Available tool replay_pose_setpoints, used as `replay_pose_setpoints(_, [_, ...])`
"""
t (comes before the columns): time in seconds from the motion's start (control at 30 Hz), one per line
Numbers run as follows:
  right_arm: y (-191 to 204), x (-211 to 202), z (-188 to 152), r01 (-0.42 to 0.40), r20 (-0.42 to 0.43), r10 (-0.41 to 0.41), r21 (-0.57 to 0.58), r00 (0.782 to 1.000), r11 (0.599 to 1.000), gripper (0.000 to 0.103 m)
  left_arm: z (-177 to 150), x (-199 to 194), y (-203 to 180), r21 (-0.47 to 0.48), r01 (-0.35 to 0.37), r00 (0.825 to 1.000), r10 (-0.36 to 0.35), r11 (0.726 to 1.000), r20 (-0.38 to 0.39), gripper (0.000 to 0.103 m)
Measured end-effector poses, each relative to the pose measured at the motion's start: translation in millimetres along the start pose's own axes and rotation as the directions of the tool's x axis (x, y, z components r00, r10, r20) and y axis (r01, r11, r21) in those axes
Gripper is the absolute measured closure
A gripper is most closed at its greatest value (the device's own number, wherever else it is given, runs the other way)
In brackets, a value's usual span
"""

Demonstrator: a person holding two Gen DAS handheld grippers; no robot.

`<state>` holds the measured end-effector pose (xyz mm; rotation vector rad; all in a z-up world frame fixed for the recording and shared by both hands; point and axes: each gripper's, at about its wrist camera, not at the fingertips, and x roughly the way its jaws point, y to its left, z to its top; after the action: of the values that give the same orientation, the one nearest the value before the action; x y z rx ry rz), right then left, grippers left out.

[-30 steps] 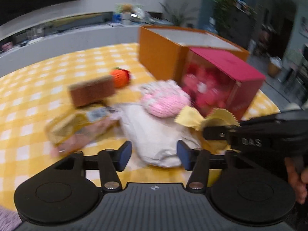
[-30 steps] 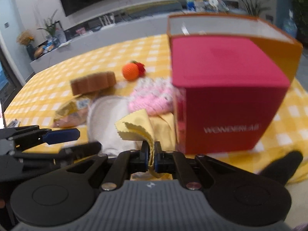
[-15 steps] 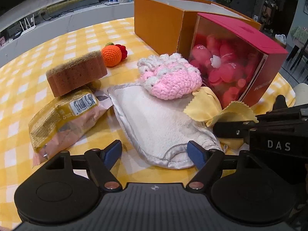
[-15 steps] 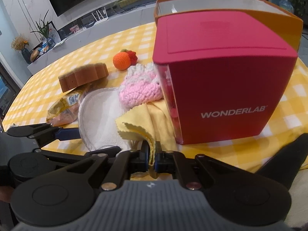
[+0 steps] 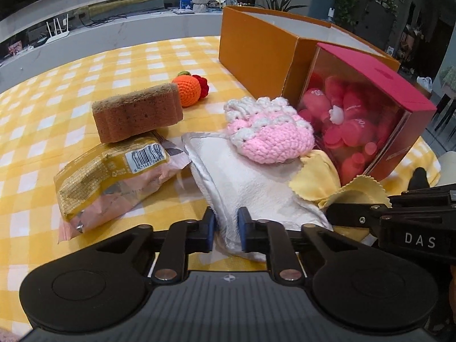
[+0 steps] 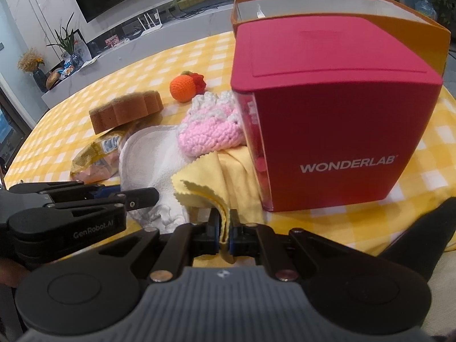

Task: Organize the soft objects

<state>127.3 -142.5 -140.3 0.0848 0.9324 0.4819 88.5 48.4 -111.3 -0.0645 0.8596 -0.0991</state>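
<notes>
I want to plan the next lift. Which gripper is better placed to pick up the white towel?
Left. The left gripper is closing with the white towel edge between its jaws, while the right gripper is shut on the yellow cloth.

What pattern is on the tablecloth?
Yellow-and-white checks on the tablecloth; it shows best in the left wrist view.

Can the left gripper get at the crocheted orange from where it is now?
Probably not directly. The left gripper is closing on the white cloth, and the sponge and snack packet lie between it and the crocheted orange; it would need to let go first.
</notes>
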Motion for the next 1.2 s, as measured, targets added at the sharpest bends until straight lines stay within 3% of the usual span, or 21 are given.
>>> replay_pose_setpoints(0.27, [-3.6,-18.6,3.8,-0.009,0.049,0.008,0.019,0.999,1.0,0.1,-8.7,-36.0,6.0,-0.093,0.084,0.996,-0.081,0.992,0.042,0.089])
replay_pose_setpoints(0.53, [-0.2,-15.3,-0.7,-0.043,0.008,0.043,0.017,0.999,0.999,0.099,-18.0,-58.8,14.6,-0.159,0.054,0.998,-0.058,0.986,-0.02,0.087])
replay_pose_setpoints(0.6, [3.2,-11.4,-3.9,-0.049,-0.012,0.049,0.009,0.999,0.999,0.099,-20.8,-54.2,16.9,-0.165,0.043,0.998,-0.05,0.985,-0.038,0.082])
replay_pose_setpoints(0.63, [4.3,-10.4,-4.8,-0.049,-0.017,0.049,0.004,0.999,0.999,0.099,-21.1,-52.9,18.4,-0.176,0.032,0.998,-0.04,0.984,-0.043,0.073])
replay_pose_setpoints(0.73, [3.0,-9.1,-7.3,-0.058,-0.024,0.058,0.007,0.998,0.998,0.099,-22.0,-56.4,23.8,-0.208,0.0,1.0,-0.007,0.978,-0.03,0.022])
replay_pose_setpoints(0.77, [2.0,-8.4,-7.7,-0.061,-0.028,0.062,0.014,0.998,0.998,0.099,-21.9,-58.1,25.0,-0.214,-0.017,1.0,0.013,0.977,-0.018,0.018])
replay_pose_setpoints(1.03, [5.0,-3.2,-7.4,-0.071,-0.041,0.071,0.009,0.997,0.997,0.099,-22.4,-35.8,33.7,-0.255,-0.086,0.993,0.063,0.963,-0.097,0.016])
replay_pose_setpoints(1.2, [4.1,-1.4,-6.2,-0.075,-0.044,0.075,0.009,0.996,0.997,0.099,-19.8,-26.6,28.4,-0.226,-0.049,0.996,0.03,0.973,-0.089,0.017])
